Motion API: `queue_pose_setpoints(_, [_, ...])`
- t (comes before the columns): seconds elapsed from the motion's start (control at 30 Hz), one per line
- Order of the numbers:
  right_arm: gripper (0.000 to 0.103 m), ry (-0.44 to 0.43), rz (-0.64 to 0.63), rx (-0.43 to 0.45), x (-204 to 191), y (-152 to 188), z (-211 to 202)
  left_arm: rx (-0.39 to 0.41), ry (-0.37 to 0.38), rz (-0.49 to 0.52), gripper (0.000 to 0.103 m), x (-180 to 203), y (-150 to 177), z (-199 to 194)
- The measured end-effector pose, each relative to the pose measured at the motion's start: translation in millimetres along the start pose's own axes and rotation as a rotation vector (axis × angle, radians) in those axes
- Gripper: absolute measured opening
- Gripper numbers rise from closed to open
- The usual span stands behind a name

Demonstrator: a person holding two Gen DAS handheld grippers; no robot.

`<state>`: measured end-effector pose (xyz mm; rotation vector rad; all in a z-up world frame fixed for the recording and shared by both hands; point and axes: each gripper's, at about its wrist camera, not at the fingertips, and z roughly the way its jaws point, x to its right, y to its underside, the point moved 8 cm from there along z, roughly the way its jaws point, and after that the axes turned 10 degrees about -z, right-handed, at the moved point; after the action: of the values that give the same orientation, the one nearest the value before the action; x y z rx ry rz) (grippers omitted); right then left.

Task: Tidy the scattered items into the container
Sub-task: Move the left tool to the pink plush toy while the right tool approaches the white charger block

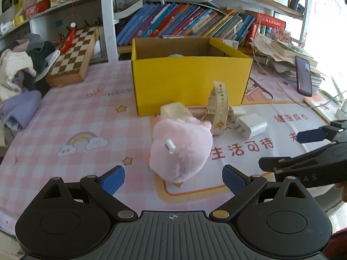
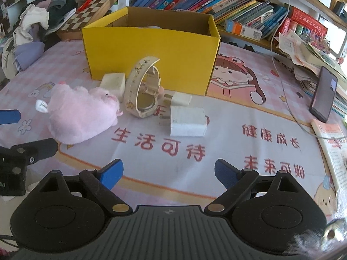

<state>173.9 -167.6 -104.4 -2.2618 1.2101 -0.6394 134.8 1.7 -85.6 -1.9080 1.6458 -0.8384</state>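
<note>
A yellow cardboard box (image 1: 188, 82) (image 2: 151, 52) stands open on the pink patterned tablecloth, with something pale just showing inside. In front of it lie a pink plush toy (image 1: 181, 147) (image 2: 80, 112), a cream wristwatch (image 1: 219, 108) (image 2: 141, 91) on its edge, a cream block (image 1: 175, 109) (image 2: 113, 82) and two white plug chargers (image 1: 252, 125) (image 2: 187, 121). My left gripper (image 1: 173, 179) (image 2: 28, 132) is open, the plush's near end between its pads with gaps on both sides. My right gripper (image 2: 169, 173) (image 1: 284, 149) is open over bare cloth, short of the larger charger.
A chessboard (image 1: 73, 54) and a pile of clothes (image 1: 19, 69) lie at the left. A leaning phone (image 2: 324, 95), a white cable, stacked papers and a booklet (image 2: 331, 143) crowd the right. Shelves of books run behind the box.
</note>
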Motion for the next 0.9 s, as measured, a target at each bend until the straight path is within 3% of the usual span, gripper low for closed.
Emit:
queue_pose_setpoints(0.37, [0.091,-0.007,0.021,-0.007,21,-11,18,-0.02,0.009,-0.014,0.098,4,-13,23])
queue_pose_setpoints(0.9, [0.082,-0.021,0.042,-0.011,43,-24,44,-0.036,-0.036,-0.038,0.097,1,-20,43])
